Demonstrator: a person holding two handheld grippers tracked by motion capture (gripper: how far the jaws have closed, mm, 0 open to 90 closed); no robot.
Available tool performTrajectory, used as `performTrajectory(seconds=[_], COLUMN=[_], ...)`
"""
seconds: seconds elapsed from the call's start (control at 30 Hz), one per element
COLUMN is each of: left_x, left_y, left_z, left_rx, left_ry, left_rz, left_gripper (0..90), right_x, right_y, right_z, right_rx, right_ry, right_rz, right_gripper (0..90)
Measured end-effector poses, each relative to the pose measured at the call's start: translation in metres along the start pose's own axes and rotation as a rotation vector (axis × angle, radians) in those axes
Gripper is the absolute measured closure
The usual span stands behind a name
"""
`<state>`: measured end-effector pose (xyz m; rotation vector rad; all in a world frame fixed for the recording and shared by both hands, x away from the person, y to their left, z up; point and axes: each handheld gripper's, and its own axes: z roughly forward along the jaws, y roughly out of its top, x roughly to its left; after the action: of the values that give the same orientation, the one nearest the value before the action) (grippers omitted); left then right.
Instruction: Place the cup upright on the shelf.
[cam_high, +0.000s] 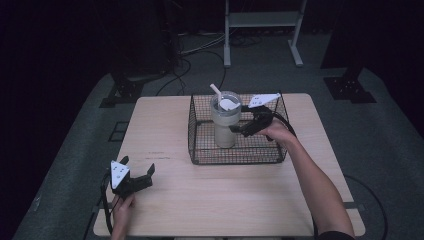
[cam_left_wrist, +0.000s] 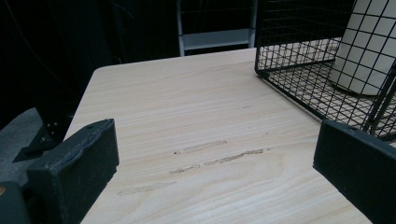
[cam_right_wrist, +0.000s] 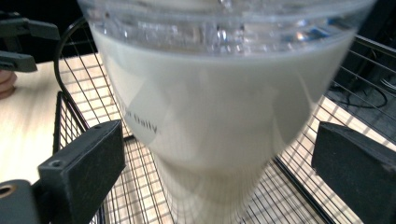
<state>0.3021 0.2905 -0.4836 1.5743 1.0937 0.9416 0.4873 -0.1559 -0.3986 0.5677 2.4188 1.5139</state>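
The pale wooden rectangular table (cam_high: 220, 200) carries everything, its light grain marked by a few faint scuffs in the left gripper view. Toward its far side, right of centre, sits the black wire-mesh basket (cam_high: 200, 135), open at the top, its floor flat on the wood. In the left gripper view a corner of this basket (cam_left_wrist: 275, 51) rises at the upper right.

Inside the basket, in its left half, a tall cream-coloured tumbler with a clear lid and a pale straw (cam_high: 225, 122) stands upright on the mesh floor. The right gripper view shows the tumbler (cam_right_wrist: 210, 135) very close, with small grey lettering on its side and the clear lid band above.

The right claw (cam_high: 239, 129) reaches into the basket from the right, its jaws apart on either side of the tumbler's body; in its own view both black jaws stand clear of the cup wall, not touching it. A white three-cornered plate tops it.

The left claw (cam_high: 136, 175) hovers near the table's near-left corner, well apart from the basket, held by the person's left hand (cam_high: 121, 207). Its jaws are spread wide with bare wood between them.
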Motion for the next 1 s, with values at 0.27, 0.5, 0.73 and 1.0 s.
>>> performTrajectory(seconds=[0.27,0.5,0.73,1.0], left_x=[0.0,0.0,0.0,0.0], left_y=[0.0,0.0,0.0,0.0], left_z=[0.0,0.0,0.0,0.0], left_rx=[-0.001,-0.002,-0.001,0.0], left_ry=[0.0,0.0,0.001,0.003], left_rz=[0.001,0.002,0.002,-0.001], left_gripper=[0.0,0.0,0.0,0.0], right_x=[0.003,0.009,0.015,0.026], right_y=[0.003,0.005,0.004,0.006], right_z=[-0.014,-0.021,-0.033,-0.045], right_rx=[0.011,0.004,0.004,0.006], right_ry=[-0.026,-0.03,-0.049,-0.054], right_rz=[0.016,0.03,0.043,0.057], right_gripper=[2.3,2.3,2.3,2.4])
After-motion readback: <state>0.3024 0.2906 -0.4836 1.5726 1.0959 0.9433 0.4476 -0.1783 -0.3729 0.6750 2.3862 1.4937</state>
